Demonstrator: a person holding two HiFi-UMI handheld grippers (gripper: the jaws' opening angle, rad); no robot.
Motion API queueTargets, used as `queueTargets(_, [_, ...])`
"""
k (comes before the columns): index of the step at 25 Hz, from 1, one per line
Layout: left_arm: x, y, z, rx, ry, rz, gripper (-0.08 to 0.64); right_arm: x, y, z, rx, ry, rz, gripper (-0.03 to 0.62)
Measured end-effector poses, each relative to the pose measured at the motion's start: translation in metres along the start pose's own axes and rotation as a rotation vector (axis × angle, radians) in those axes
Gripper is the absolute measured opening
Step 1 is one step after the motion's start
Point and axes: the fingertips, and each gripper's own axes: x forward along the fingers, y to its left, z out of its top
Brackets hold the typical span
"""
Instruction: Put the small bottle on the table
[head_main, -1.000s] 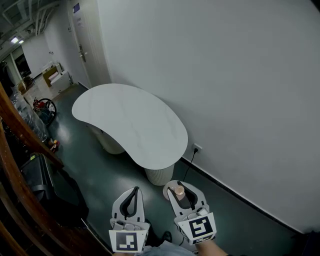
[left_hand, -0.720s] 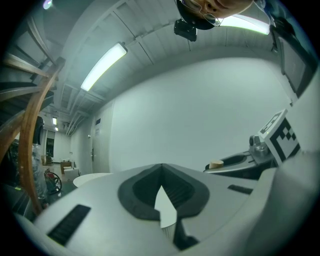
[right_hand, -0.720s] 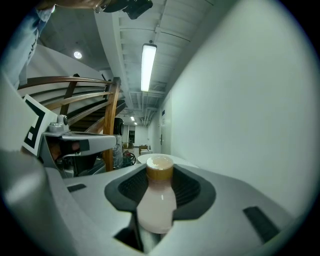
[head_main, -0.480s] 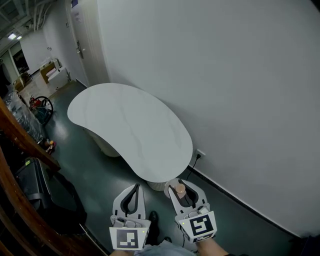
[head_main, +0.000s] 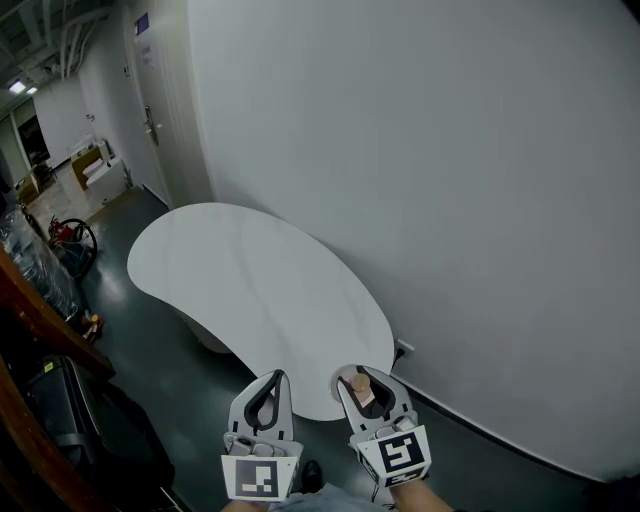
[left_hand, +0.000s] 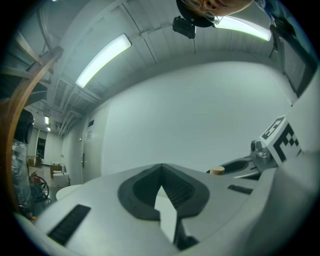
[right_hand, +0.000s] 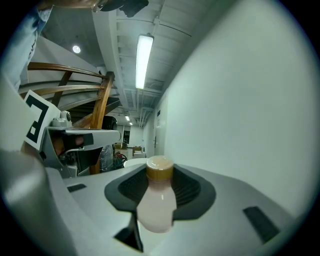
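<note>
Right tongs (head_main: 359, 384): clenched on the small bottle (right_hand: 156, 202). The pads press its pale body and the tan cap stands uppermost, clear of the grip. I judge this hold keeps the base free to meet the top flat.
Small bottle: in the air, carried about upright at the near end of the surface (head_main: 250, 290), not resting on it.
Left tongs (left_hand: 161, 190): tips closed together with nothing between them, held beside the right pair. They are probably kept out of the way, since one pair is enough for this bottle.
Surface: white, kidney-shaped and bare, set close against the wall (head_main: 450, 200).
Step in hand: bringing the bottle over. Lowering and letting go remain.
Risk: a narrow bottle may topple if let go before its base sits flat.
</note>
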Motion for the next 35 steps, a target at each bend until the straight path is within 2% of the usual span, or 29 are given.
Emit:
queueTargets(3, [0.016, 0.009, 0.001, -0.003, -0.016, -0.015, 0.0, 0.015, -0.009, 0.008, -0.005, 0.002, -0.035, 0.129])
queueTargets(8, [0.037, 0.014, -0.003, -0.013, -0.023, -0.042, 0.0, 0.03, -0.016, 0.003, -0.037, -0.005, -0.036, 0.129])
queueTargets(22, [0.083, 0.016, -0.023, -0.034, 0.04, -0.066, 0.0, 0.059, -0.053, -0.01, 0.022, 0.047, -0.081, 0.129])
queueTargets(35, [0.137, 0.011, -0.044, -0.05, 0.124, -0.043, 0.0, 0.101, -0.1, -0.027, 0.024, 0.104, -0.036, 0.129])
